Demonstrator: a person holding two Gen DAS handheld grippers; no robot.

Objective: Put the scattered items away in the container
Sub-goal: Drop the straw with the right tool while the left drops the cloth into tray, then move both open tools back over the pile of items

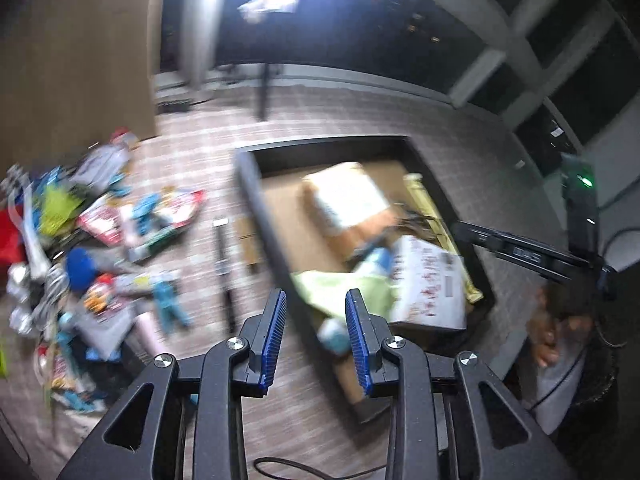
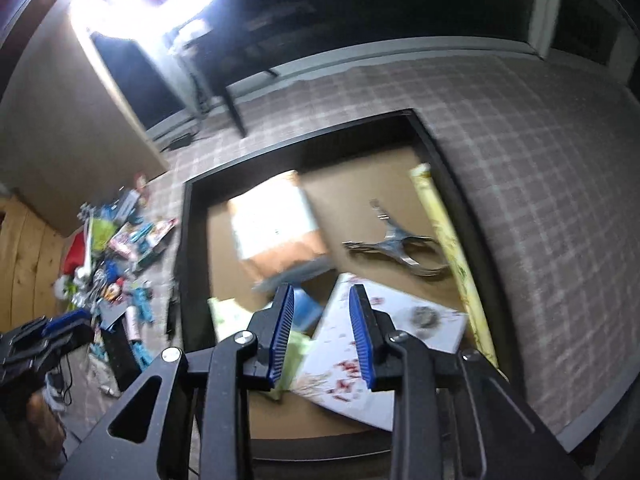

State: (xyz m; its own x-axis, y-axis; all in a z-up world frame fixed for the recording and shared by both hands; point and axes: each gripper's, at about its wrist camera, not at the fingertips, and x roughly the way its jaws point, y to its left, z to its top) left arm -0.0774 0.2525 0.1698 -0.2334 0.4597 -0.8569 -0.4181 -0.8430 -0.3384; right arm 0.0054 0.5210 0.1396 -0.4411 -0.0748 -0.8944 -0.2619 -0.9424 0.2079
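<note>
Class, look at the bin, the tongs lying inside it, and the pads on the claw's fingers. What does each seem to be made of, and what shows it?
Bin: dark, matte walls, likely plastic or painted board; its brown floor looks like cardboard.
Tongs: metal, going by the silvery sheen and thin bent strips.
Pads: blue with fine ridges, probably rubber or soft plastic; the blur leaves it open.

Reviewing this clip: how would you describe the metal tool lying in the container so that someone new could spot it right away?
Find the big black-walled container on the plaid carpet. On its brown floor, toward the right side beside the long pale yellow box along the wall, lie the metal tongs. They are the only shiny silver, splayed item there; everything around them is cardboard, paper or plastic.
</note>
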